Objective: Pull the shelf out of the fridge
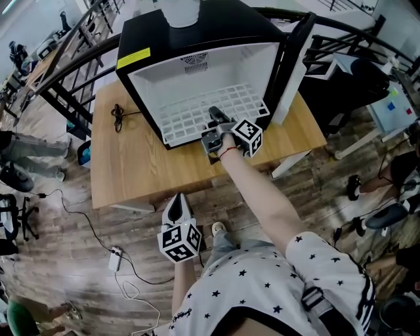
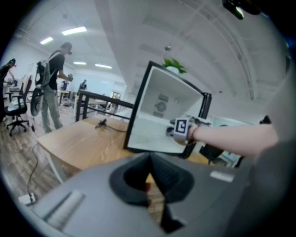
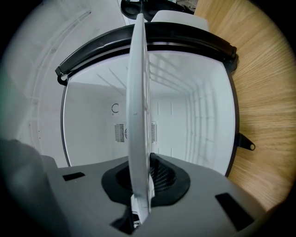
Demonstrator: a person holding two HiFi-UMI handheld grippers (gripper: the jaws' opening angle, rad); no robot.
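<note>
A black mini fridge [image 1: 197, 39] stands on a wooden table [image 1: 144, 170] with its door [image 1: 292, 65] swung open to the right. Its white wire shelf [image 1: 190, 117] sticks partway out of the front. My right gripper [image 1: 213, 115] is shut on the shelf's front edge. In the right gripper view the shelf [image 3: 138, 92] runs edge-on between the jaws of the right gripper [image 3: 141, 185] into the white fridge interior [image 3: 185, 120]. My left gripper [image 1: 176, 205] hangs low in front of the table, shut, holding nothing. The left gripper [image 2: 149, 178] looks toward the fridge [image 2: 162, 115].
A black cable [image 1: 118, 117] lies on the table left of the fridge. A white pot [image 1: 180, 12] sits on the fridge top. A power strip [image 1: 115, 258] and cords lie on the floor. A person [image 2: 52, 83] stands far left beside office chairs; metal railings run behind.
</note>
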